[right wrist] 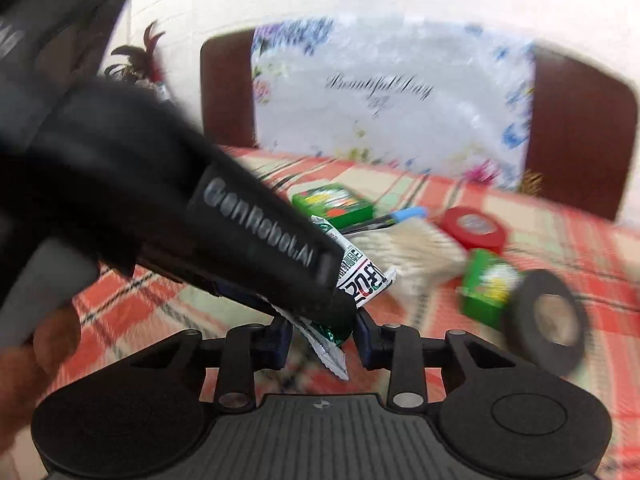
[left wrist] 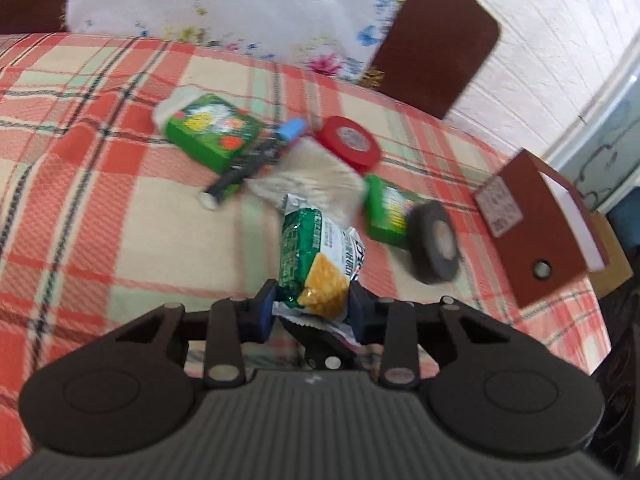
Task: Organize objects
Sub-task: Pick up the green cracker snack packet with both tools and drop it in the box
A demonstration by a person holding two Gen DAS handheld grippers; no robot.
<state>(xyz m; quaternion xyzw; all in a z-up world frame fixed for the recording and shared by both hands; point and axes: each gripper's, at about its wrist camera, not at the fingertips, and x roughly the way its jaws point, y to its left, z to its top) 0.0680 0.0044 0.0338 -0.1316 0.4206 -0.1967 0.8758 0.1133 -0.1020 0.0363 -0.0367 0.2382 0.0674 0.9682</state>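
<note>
My left claw (left wrist: pixel 312 312) is clenched on the near end of a green snack packet (left wrist: pixel 316 256), its blue pads (left wrist: pixel 265 316) pressing both sides, so the packet sticks out ahead of the fingers above the plaid-covered desk (left wrist: pixel 100 208). From the right wrist, my right claw (right wrist: pixel 322 338) has the packet's crimped lower corner (right wrist: pixel 328 344) between its pads, but I cannot tell whether they press on it; the left tool's black body crosses just in front and hides most of the packet. Ahead of the left claw lies a pale cloth (left wrist: pixel 316 176), with a green box (left wrist: pixel 210 132) and a blue-capped marker (left wrist: pixel 256 156) beyond to the left, red tape (left wrist: pixel 348 140) straight beyond, and a second green box (left wrist: pixel 390 212) touching black tape (left wrist: pixel 434 240) to the right. A brown book (left wrist: pixel 532 220) lies farther right, well apart.
</note>
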